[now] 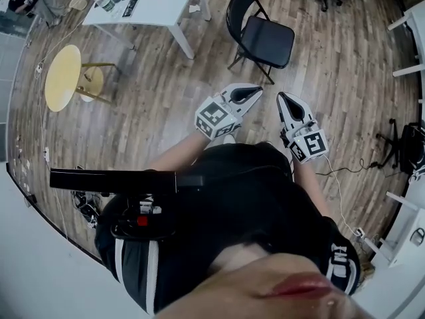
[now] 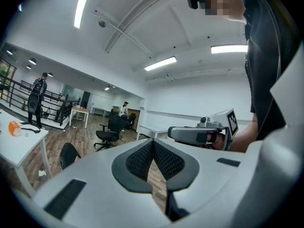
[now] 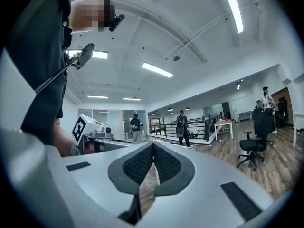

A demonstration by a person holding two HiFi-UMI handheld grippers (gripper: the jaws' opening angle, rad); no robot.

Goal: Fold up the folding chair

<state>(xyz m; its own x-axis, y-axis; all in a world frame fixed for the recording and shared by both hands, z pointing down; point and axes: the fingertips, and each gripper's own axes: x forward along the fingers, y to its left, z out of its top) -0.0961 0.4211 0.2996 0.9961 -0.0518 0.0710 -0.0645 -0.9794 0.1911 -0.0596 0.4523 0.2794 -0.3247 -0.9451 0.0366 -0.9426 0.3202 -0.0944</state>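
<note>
Wood-plank floor [image 1: 172, 105], white walls, ceiling w/ strip lights [image 2: 160, 63]. White table [image 1: 171, 6] near round yellow side table [image 1: 62, 77]. 1 black office chair [image 2: 107, 133]; black railing [image 3: 199, 126] at rear.

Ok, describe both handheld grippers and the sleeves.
The left gripper and right gripper are light grey tapered shells with black textured pads. Each carries a white cube of black square markers. A thin white cable hangs from the right one. Short black sleeve, white print.
</note>
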